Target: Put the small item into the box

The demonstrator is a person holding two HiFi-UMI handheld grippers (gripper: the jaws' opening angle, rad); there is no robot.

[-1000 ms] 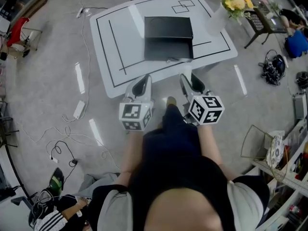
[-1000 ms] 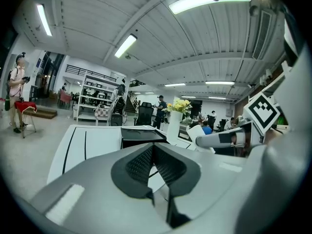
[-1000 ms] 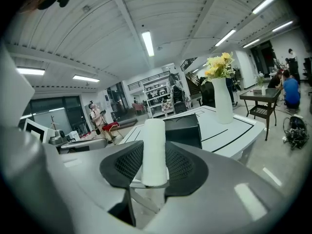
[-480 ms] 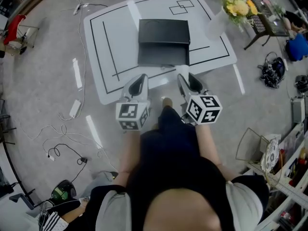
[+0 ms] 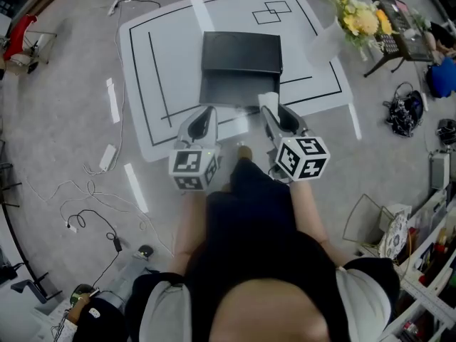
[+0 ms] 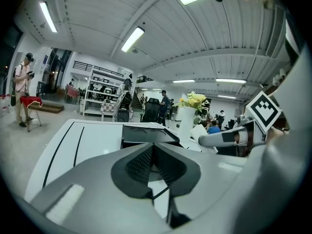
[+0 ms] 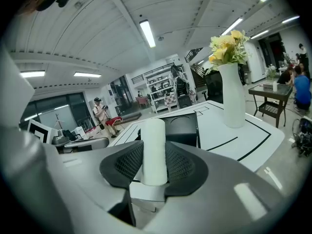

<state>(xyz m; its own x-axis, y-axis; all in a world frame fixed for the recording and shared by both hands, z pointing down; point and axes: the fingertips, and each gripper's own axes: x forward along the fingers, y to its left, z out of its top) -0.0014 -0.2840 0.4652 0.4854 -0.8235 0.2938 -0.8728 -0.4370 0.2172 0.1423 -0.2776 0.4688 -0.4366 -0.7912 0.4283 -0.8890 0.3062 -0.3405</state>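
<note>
Nearer the white table [image 5: 178, 55] than a second ago, now over its near edge: left gripper [image 5: 206, 114], jaws closed together on nothing, and right gripper [image 5: 271, 109], clamped on a small white roll [image 7: 154, 152] standing between the pads. Just beyond, a black box [image 5: 241, 52] mid-table. Black lines across the tabletop. Far right, a vase of yellow flowers [image 5: 360, 20]. Left, grey floor strewn with cables [image 5: 85, 191].

My head camera looked steeply down from high above onto the white table with black lines [image 5: 171, 63] and the black rectangular box [image 5: 241, 52]. Both gripper views sat low near the table's near edge, facing almost level across it, sharing that box and the white vase of yellow flowers [image 7: 233, 96].
</note>
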